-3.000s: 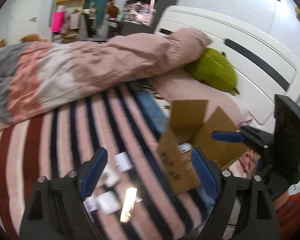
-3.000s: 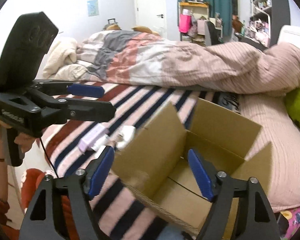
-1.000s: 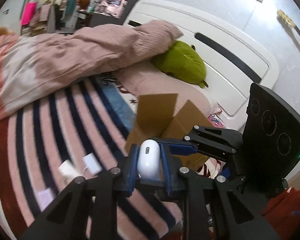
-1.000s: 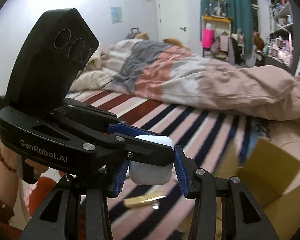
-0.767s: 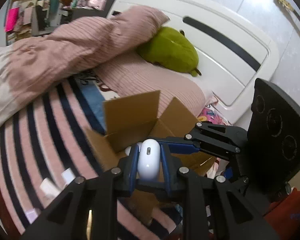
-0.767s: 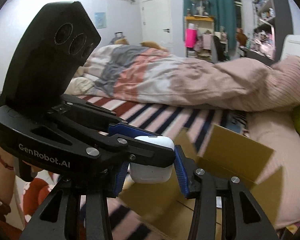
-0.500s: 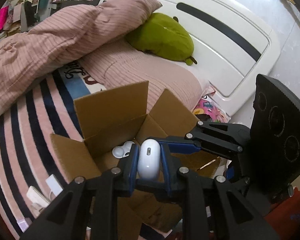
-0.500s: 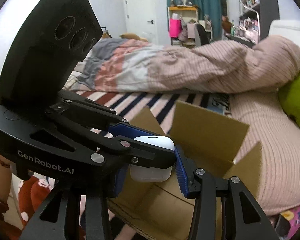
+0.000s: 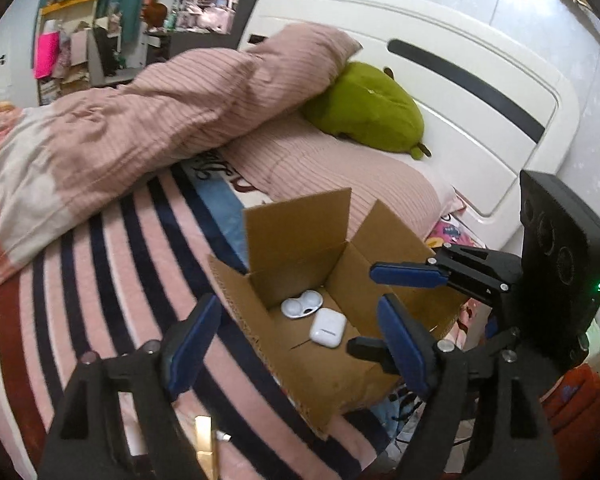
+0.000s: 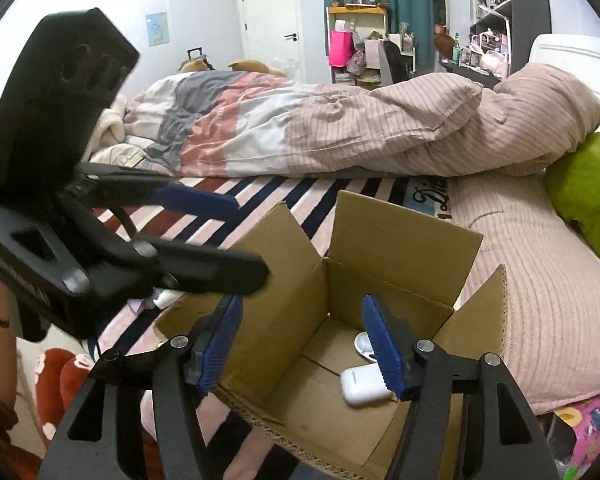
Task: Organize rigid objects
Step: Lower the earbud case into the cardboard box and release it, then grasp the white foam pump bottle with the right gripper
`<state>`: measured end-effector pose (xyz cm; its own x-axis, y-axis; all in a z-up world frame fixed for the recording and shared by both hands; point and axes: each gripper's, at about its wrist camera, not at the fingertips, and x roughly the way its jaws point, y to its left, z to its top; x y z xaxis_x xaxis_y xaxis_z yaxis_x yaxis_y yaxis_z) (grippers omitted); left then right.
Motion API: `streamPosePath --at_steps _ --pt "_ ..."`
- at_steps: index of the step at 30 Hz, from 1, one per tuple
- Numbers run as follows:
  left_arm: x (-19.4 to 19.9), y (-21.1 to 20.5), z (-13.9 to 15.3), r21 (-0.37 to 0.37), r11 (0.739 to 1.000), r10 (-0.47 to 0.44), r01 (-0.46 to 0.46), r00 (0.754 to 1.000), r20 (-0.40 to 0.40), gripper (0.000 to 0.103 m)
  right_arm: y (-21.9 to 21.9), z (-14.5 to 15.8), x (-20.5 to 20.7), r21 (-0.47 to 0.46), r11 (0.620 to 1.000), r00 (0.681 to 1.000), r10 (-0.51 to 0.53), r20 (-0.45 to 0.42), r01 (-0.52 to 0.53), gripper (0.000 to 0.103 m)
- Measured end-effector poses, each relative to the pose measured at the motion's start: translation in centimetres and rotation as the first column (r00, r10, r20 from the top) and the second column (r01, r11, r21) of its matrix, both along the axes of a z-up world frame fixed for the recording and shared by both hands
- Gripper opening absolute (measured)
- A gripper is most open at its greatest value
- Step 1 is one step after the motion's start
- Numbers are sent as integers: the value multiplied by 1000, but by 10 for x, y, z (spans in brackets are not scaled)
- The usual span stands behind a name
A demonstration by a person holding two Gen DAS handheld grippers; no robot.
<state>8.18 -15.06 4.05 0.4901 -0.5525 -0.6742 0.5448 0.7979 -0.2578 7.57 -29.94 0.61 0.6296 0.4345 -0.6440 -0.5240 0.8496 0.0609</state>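
An open cardboard box (image 9: 364,240) (image 10: 404,240) stands on the striped bed. On its floor lie a white earbuds case (image 9: 327,327) (image 10: 363,385) and a white two-cup lens case (image 9: 302,304) (image 10: 363,345). My left gripper (image 9: 300,340) is open and empty, just above the box's near edge. My right gripper (image 10: 300,344) is open and empty over the box opening. Each gripper shows in the other's view, the right one (image 9: 404,276) at the box's right and the left one (image 10: 204,232) at its left.
A pink striped duvet (image 9: 140,112) lies heaped across the bed. A green plush pillow (image 9: 364,108) rests against the white headboard (image 9: 460,92). Small white and pink items (image 10: 156,300) lie on the bedcover left of the box. A gold object (image 9: 206,448) lies near the bed's front edge.
Half a second ago both grippers were shut on the white earbuds case above the box. Both have opened and the case now lies inside the box beside the lens case.
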Motion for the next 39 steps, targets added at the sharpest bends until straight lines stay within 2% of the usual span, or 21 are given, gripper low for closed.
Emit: streamPosePath --at_steps 9,14,17,22,30,34,39 --pt "-28 67 0 -11 992 128 -128 991 35 80 39 7 -11 -6 999 999 50 3 -50 59" --pt "-43 121 -13 -6 969 248 -248 968 45 80 84 7 -16 6 990 990 139 7 -139 59" --pt "-50 151 -26 21 945 324 -325 945 49 80 118 1 -18 16 977 977 211 -1 -211 59" --pt "-60 195 -58 32 909 415 -416 910 18 80 173 -36 -9 24 945 941 328 -88 -327 59" --pt "-71 230 -97 42 883 470 -468 881 -56 80 215 -125 16 -5 925 899 367 -237 -379 59" --pt "-71 235 -103 45 878 479 -477 875 -68 80 222 -148 30 -26 919 891 375 -255 -394 59" --pt "-69 240 -106 39 875 484 -483 871 -80 80 232 -159 45 -51 908 887 393 -240 -416 59"
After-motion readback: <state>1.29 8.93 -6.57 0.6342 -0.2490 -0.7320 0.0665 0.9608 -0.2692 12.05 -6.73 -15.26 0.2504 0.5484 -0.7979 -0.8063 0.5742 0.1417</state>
